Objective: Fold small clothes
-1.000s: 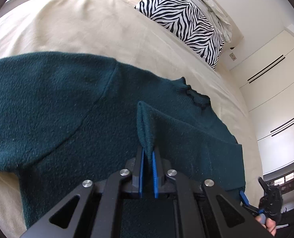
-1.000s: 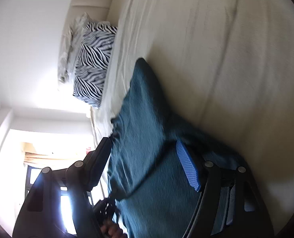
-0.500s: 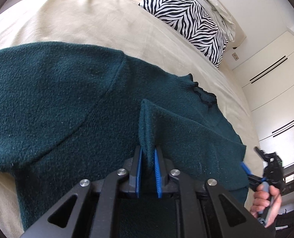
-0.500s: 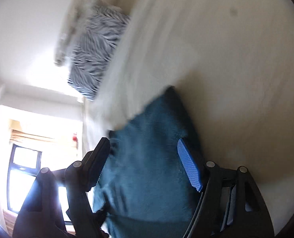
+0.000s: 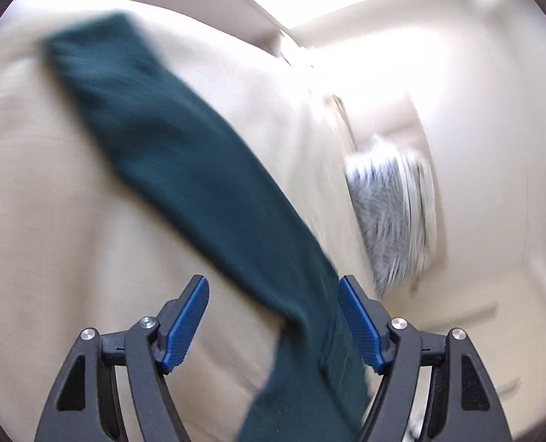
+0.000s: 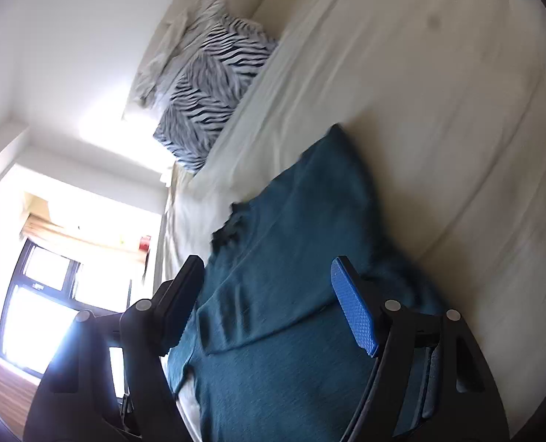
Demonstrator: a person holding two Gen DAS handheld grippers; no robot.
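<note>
- Left gripper [image 5: 273, 326]: jaws opening now, blue pads well apart. A second ago they were pinched on a fold of the dark green sweater [image 5: 184, 169]; that pinch is gone.
- A strip of the sweater, probably a sleeve, runs from 11 o'clock of the left view down to 6 o'clock and passes between the open jaws, close to the right-hand pad. I see no pad pressing on it. The frame is motion-blurred, so I can't rule out contact there.
- The left view has swung hard: the zebra pillow [image 5: 390, 221] went from 1 o'clock to 3 o'clock. I read that as me pulling away after the drop.
- Right gripper [image 6: 265, 307]: jaws apart, empty, as before. It hangs over the sweater body, neckline at about 10 o'clock from the jaws.
- The sweater lies flat on the beige bed [image 6: 438, 92], with one flap folded over the body at the 6 o'clock side of the right view.
- My read: one fold is placed and released. Next is likely this outstretched strip, still unfolded.
- Risk: loose knit catching a pad as I move.
</note>
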